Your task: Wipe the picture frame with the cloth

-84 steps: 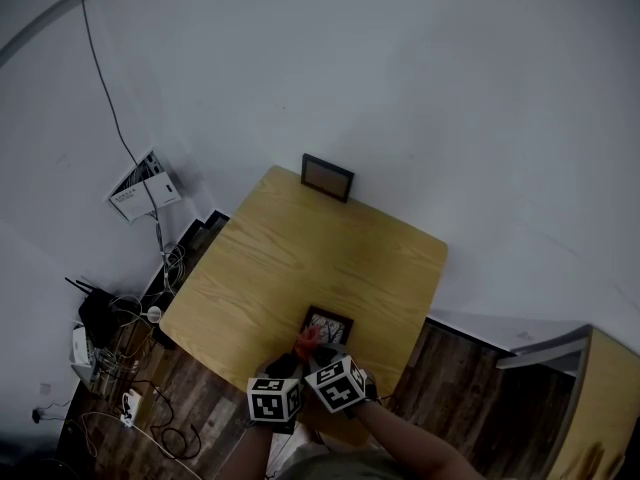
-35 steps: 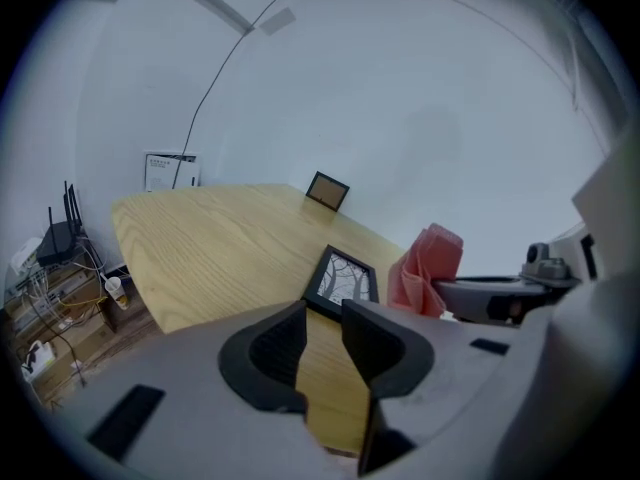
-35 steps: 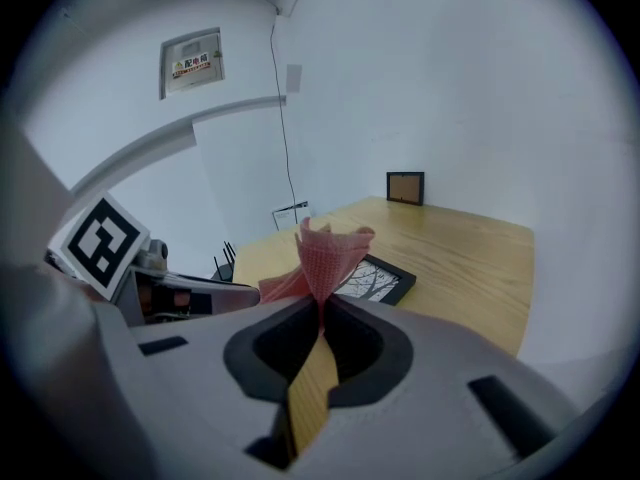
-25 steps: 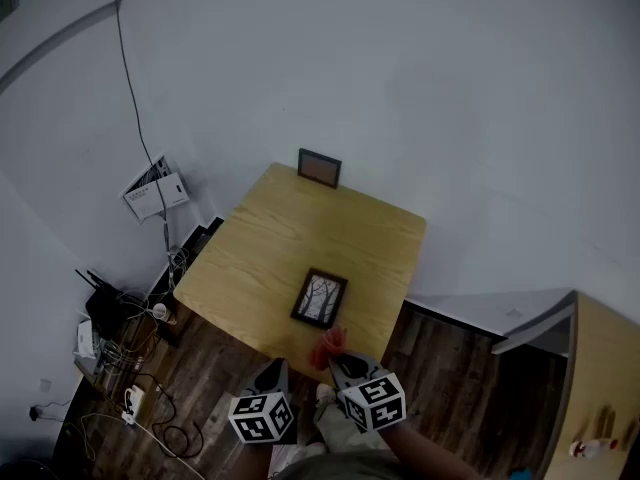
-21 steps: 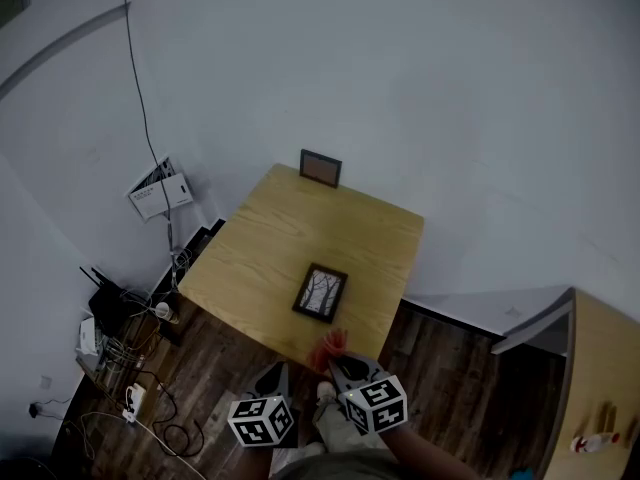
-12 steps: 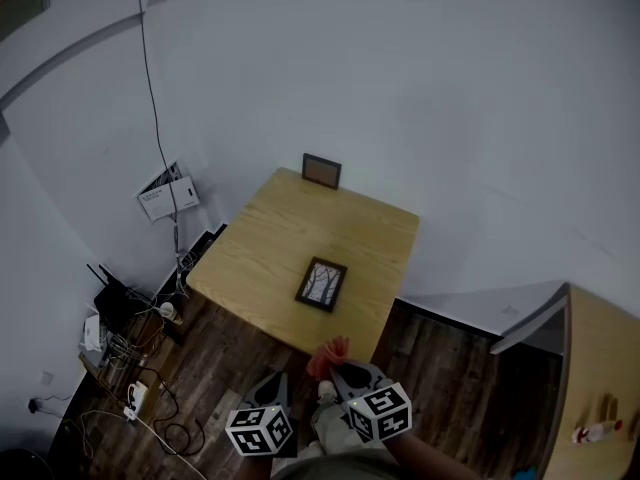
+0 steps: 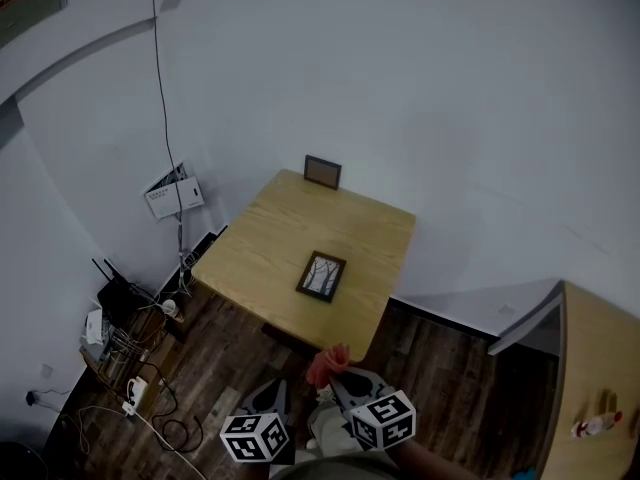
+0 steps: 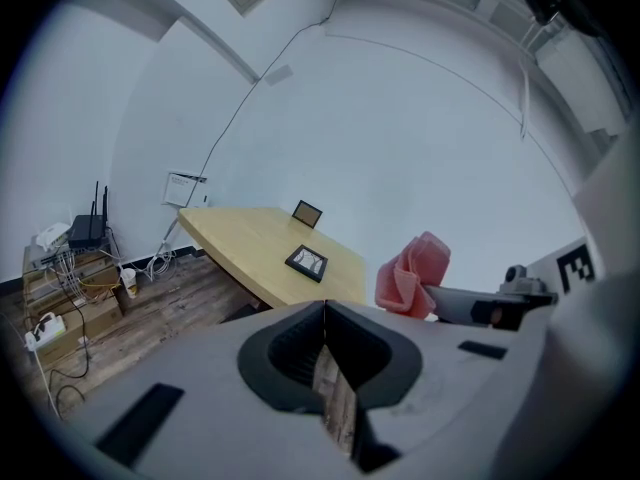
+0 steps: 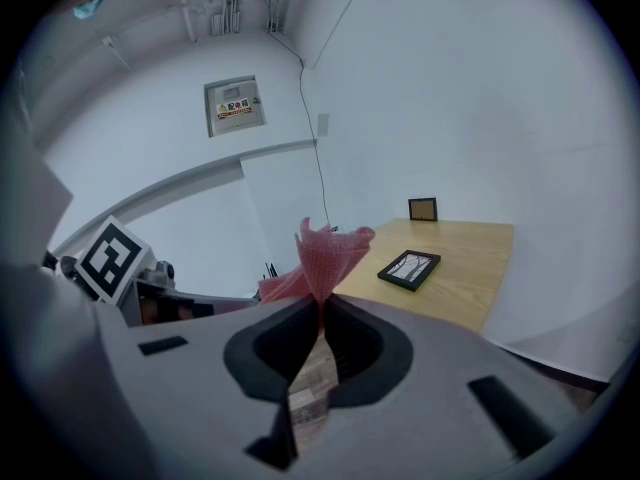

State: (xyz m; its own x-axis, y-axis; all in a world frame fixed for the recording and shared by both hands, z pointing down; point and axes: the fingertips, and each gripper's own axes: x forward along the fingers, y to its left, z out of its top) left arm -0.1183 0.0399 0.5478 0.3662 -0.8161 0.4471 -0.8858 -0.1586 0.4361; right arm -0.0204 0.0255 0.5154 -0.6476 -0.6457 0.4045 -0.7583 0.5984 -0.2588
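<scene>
A dark picture frame (image 7: 321,275) lies flat on the wooden table (image 7: 270,238), with a second small frame (image 7: 322,171) standing at the table's far edge. Both grippers hang over the floor, short of the table's near edge. My right gripper (image 7: 335,376) is shut on a pink cloth (image 7: 327,364), which stands bunched above its jaws (image 9: 328,253). My left gripper (image 8: 325,308) is shut with nothing in it. From it I see the cloth (image 8: 412,273) to the right and the flat frame (image 8: 306,261) well ahead. The right gripper view shows that frame (image 9: 409,269) beyond the cloth.
A router and tangled cables (image 7: 115,308) lie on the dark wood floor left of the table. A paper box (image 7: 175,190) hangs on the wall by a cable. A wooden cabinet (image 7: 600,368) stands at the right. The wall runs behind the table.
Both grippers have drawn back from the flat frame and off the table, out over the floor. The pink cloth came away with the right gripper. The frame stays on the table.
</scene>
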